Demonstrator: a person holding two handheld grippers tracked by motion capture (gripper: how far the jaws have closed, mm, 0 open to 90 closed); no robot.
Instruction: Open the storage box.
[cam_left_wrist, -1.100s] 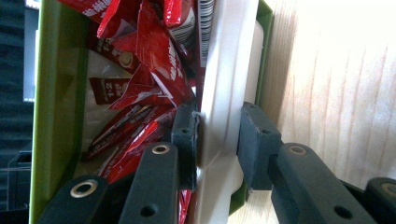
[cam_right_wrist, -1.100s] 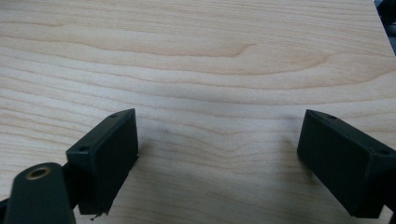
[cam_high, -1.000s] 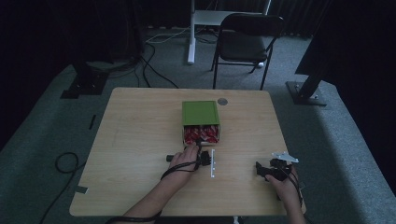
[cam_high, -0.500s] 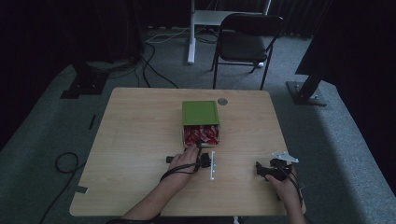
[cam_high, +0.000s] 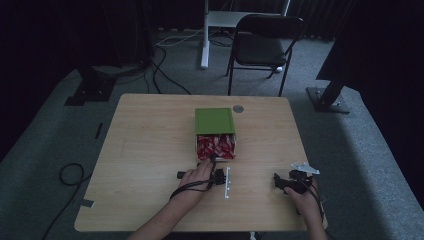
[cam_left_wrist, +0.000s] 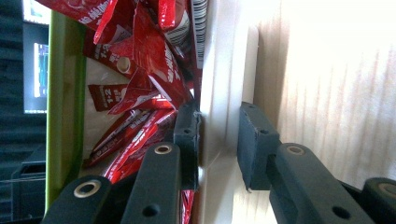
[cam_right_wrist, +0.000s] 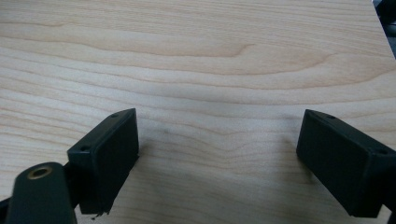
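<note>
A box with a green lid (cam_high: 215, 120) sits mid-table, its near end showing several red snack packets (cam_high: 216, 146). My left gripper (cam_high: 212, 164) reaches up to that near end. In the left gripper view my left gripper (cam_left_wrist: 218, 144) is shut on the box's white wall (cam_left_wrist: 219, 70), one pad inside against the red packets (cam_left_wrist: 140, 60), the other outside. My right gripper (cam_high: 281, 181) rests near the table's front right. It stands open (cam_right_wrist: 217, 154) over bare wood, with nothing between its jaws.
A white strip (cam_high: 228, 182) lies on the wooden table (cam_high: 145, 150) just right of the left hand. A small grey disc (cam_high: 238, 108) sits behind the box. A black chair (cam_high: 260, 45) stands beyond the far edge, and cables lie on the floor at left.
</note>
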